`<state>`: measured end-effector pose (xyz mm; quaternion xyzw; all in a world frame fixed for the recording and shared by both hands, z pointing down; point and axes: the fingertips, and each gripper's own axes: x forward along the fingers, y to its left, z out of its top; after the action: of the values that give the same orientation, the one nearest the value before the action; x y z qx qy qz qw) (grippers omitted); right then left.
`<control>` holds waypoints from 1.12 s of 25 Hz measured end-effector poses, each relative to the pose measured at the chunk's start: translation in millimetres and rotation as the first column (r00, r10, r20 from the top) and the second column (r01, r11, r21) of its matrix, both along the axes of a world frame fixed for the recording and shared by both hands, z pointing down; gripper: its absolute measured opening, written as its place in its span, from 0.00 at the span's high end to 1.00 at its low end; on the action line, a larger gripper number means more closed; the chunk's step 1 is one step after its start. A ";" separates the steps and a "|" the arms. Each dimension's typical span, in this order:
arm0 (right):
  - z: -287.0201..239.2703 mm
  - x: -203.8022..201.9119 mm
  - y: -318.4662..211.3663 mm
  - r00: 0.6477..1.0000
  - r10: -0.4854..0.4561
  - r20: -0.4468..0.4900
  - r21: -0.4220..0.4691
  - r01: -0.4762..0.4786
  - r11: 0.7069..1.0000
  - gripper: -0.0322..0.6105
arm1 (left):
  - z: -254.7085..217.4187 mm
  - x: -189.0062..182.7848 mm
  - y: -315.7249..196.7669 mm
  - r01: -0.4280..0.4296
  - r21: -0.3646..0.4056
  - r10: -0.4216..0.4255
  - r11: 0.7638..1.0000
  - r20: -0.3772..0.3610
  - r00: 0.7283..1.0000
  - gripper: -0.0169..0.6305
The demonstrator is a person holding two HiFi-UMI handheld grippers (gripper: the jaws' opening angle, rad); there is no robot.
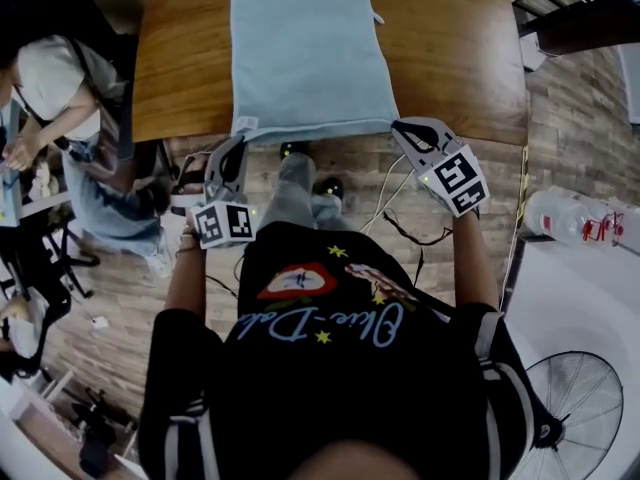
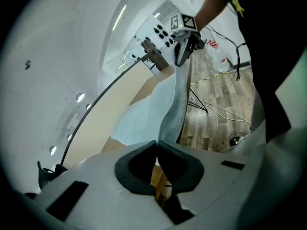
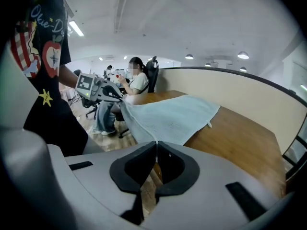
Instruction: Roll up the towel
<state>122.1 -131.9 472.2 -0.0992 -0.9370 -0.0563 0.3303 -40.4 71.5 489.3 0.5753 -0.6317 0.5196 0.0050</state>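
Upside down, cursive lettering (image 1: 335, 326) crosses the shirt (image 1: 330, 388) near the towel (image 1: 305, 53).

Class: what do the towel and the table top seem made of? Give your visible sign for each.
Towel: likely cotton terry, matte pale blue; nubbly surface, near edge sags limply.
Table top: wood or wood-look veneer, smooth, slight sheen; brown grain streaks.

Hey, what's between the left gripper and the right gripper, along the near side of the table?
The towel: its near edge stretches from the left gripper to the right gripper, each shut on a corner. The head view shows this best.
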 end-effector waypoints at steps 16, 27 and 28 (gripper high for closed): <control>-2.4 -0.7 -12.6 0.996 0.085 0.000 -0.127 -0.085 0.988 0.94 | -5.9 -4.1 -8.5 -0.037 0.000 0.036 0.999 -0.249 0.968 0.96; -13.0 -22.2 -31.4 0.989 0.145 0.024 -0.222 -0.136 0.966 0.94 | -18.5 -40.1 -32.1 -0.003 0.008 0.005 1.000 -0.257 0.966 0.96; -13.2 -25.8 -33.2 0.989 0.146 0.023 -0.219 -0.137 0.966 0.94 | -18.1 -44.3 -34.1 0.005 0.006 -0.004 1.000 -0.258 0.966 0.96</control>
<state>96.3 -165.1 458.9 -0.0665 -0.9485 0.0680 0.3022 -84.8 37.4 471.2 0.6365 -0.6288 0.4383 0.0863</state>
